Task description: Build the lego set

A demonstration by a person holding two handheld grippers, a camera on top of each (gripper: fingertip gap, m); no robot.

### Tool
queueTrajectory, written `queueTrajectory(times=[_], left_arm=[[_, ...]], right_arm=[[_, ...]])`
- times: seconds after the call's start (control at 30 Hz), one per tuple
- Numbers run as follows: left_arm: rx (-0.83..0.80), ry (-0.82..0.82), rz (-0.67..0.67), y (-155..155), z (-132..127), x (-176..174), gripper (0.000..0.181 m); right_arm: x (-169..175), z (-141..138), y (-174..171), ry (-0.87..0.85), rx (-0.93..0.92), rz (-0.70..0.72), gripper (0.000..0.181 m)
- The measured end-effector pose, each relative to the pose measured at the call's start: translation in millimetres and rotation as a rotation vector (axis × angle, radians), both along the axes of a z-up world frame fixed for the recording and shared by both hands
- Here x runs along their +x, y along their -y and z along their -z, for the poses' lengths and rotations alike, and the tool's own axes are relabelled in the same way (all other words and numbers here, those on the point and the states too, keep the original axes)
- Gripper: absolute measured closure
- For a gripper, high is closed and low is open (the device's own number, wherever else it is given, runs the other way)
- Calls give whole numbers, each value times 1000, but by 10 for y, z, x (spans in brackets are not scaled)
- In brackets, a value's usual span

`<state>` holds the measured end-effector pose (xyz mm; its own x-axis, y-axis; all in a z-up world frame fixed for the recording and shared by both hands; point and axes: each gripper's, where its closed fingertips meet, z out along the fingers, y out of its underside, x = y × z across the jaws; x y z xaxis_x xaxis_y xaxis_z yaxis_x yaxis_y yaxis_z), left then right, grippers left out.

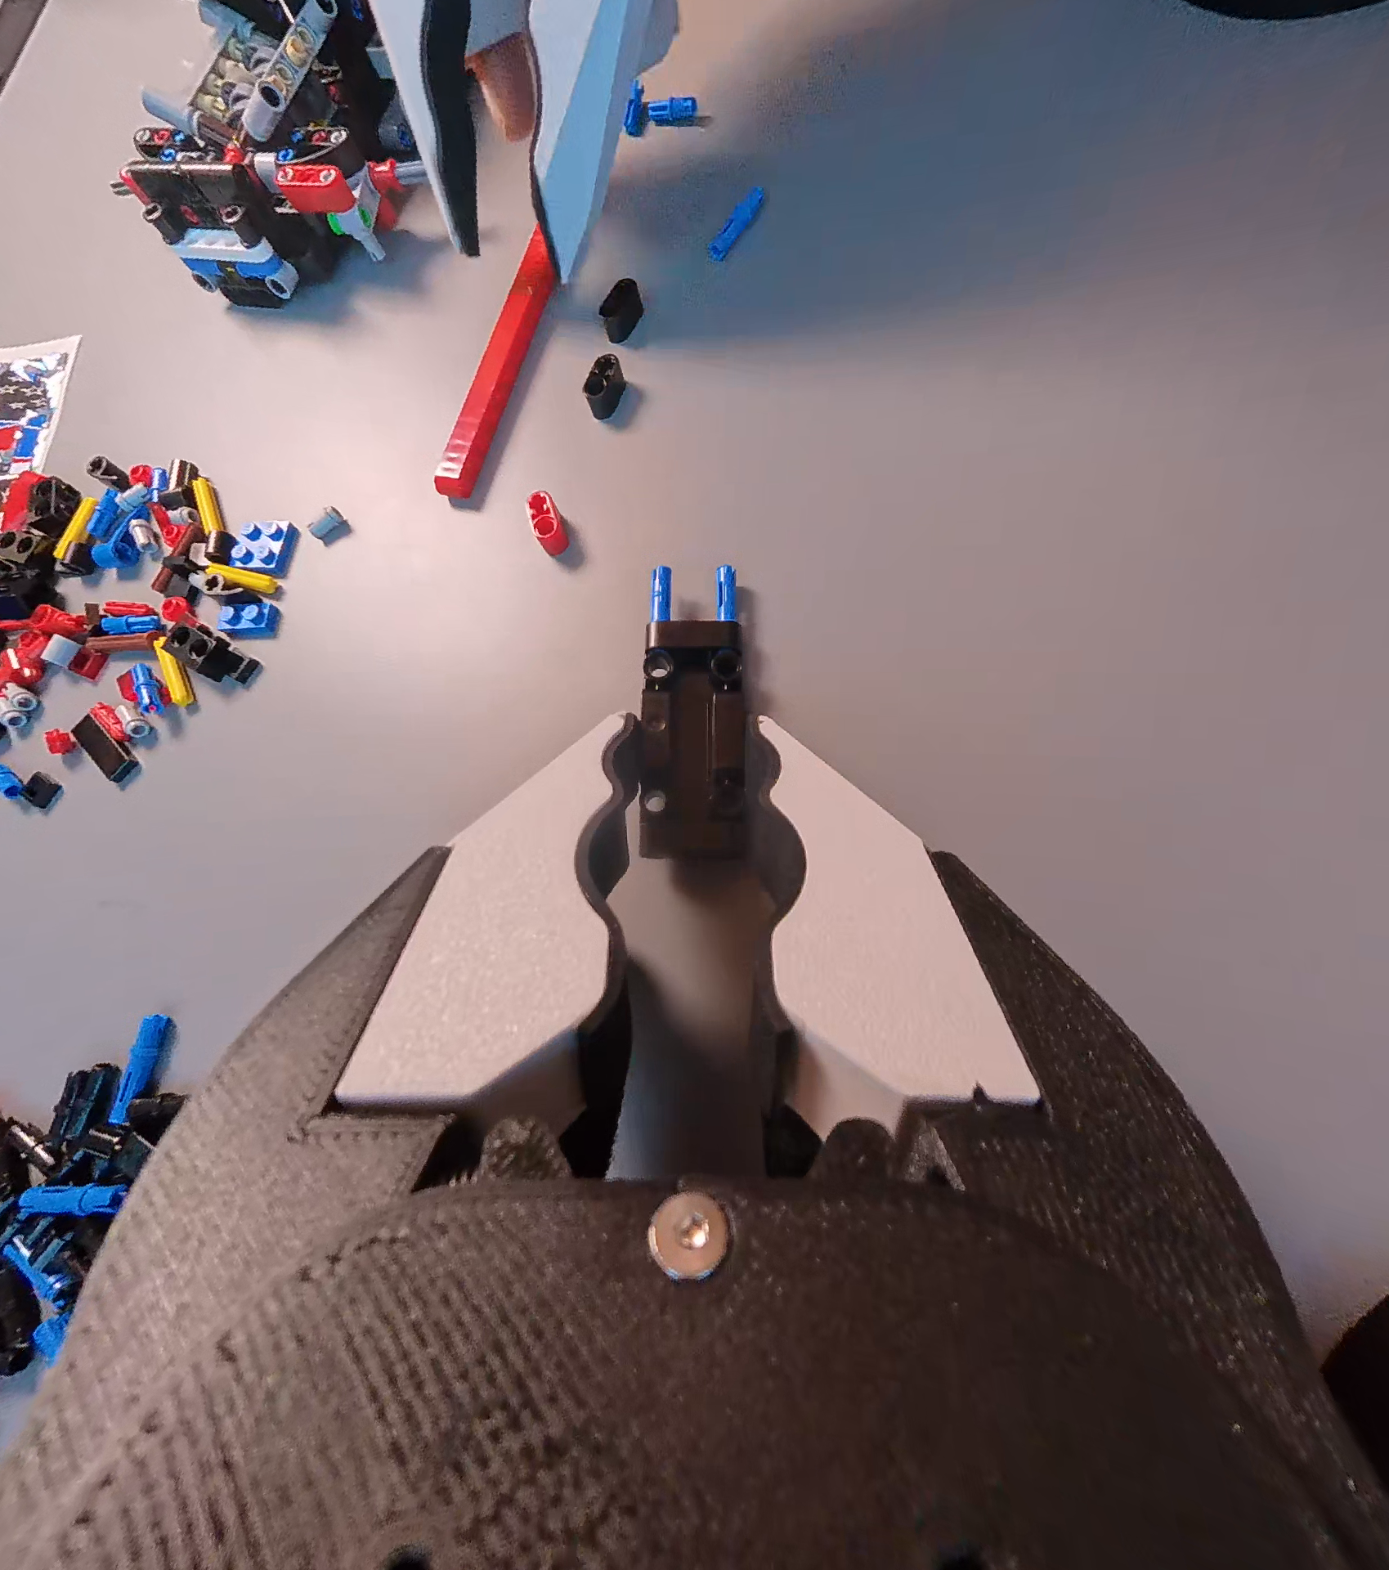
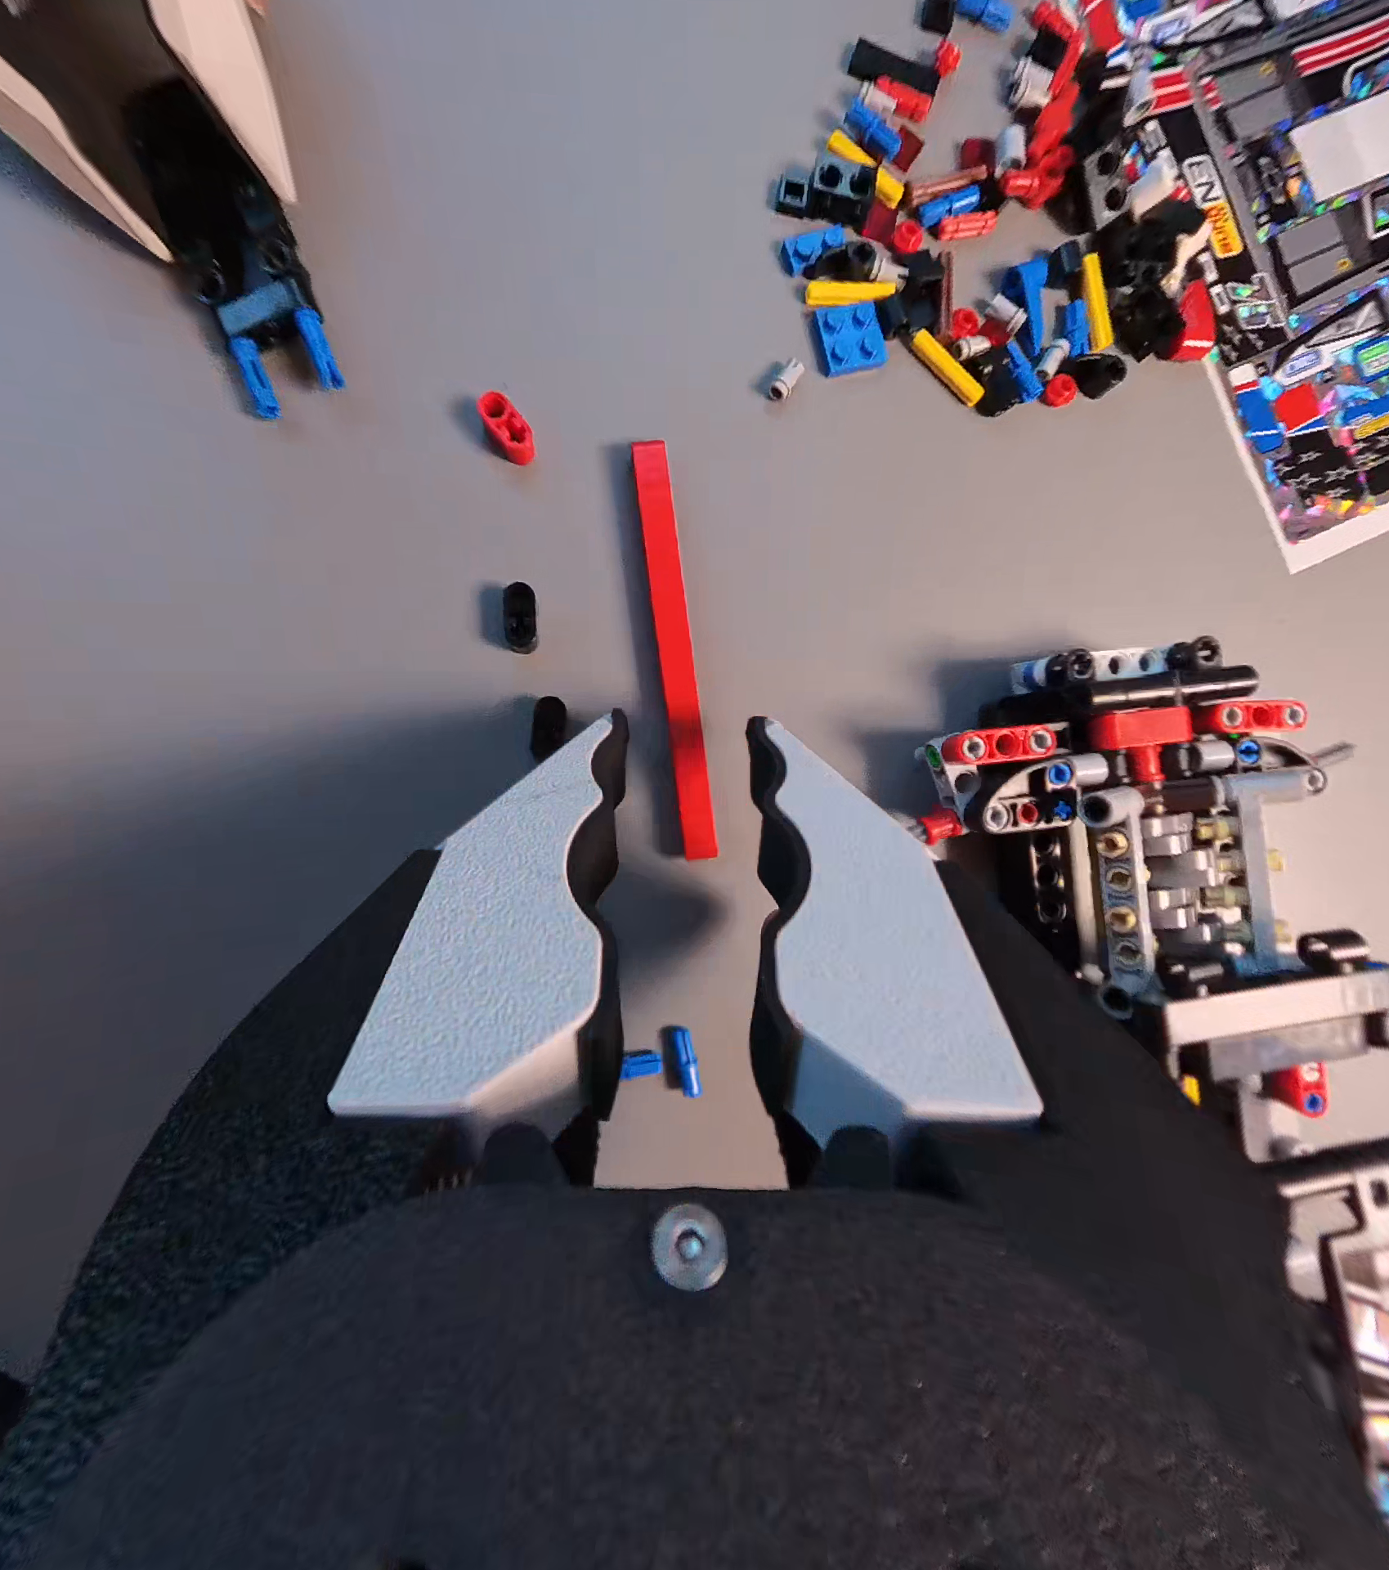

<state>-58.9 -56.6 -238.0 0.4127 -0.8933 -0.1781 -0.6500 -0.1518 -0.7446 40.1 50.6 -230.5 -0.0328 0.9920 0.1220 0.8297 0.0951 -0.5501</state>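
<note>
My left gripper point(image 1: 692, 722) is shut on a small black lego assembly point(image 1: 692, 739) with two blue pins point(image 1: 692, 592) sticking out of its far end, held above the grey table. It also shows at the top left of the right wrist view point(image 2: 249, 280). My right gripper point(image 2: 686, 731) is open and empty, its fingers on either side of the near end of a long red beam point(image 2: 669, 646) that lies flat on the table; whether they touch it I cannot tell. In the left wrist view the right gripper point(image 1: 516, 246) stands over the beam's point(image 1: 495, 382) far end.
A partly built lego car point(image 2: 1166, 858) stands right of my right gripper, also seen in the left wrist view point(image 1: 266, 170). Loose pieces point(image 1: 122, 612) and a sticker sheet point(image 2: 1353, 280) lie nearby. Two black connectors point(image 1: 614, 348), a red connector point(image 1: 546, 522) and blue pins point(image 2: 674, 1058) lie around the beam. The gap from one gripper's tips to the other's is roughly 15 cm. The left tips stand about 6 cm off the red connector point(image 1: 546, 522). It is also in sight in the right wrist view point(image 2: 499, 420).
</note>
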Motion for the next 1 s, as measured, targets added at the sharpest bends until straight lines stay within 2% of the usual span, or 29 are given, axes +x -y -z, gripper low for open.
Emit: queueTrajectory(times=[0.07,0.1,0.13,0.2,0.27,0.4,0.53,0.6,0.8,1.0], left_arm=[[0,0,13,25,0,12,159],[-4,3,21,41,0,24,159],[-7,5,29,57,1,40,158],[-11,5,49,91,2,70,158],[-15,10,74,130,2,106,159],[-20,21,171,263,1,270,159],[-31,6,328,480,3,529,158],[-26,-8,373,521,3,603,158],[4,-27,300,346,-32,437,157],[87,-87,147,92,-12,215,162]], right_arm=[[-21,97,-42,64,7,-20,161],[-53,101,-27,66,-2,-34,172],[-74,100,-20,70,-5,-41,176],[-83,62,-59,76,42,-49,176],[-109,-95,2,22,69,-81,176],[5,-386,569,-55,6,-303,176],[318,-219,1119,48,-97,-445,177],[424,-85,1280,83,-116,-472,177],[453,71,1410,65,-110,-469,177],[411,87,1356,113,-76,-507,177]])
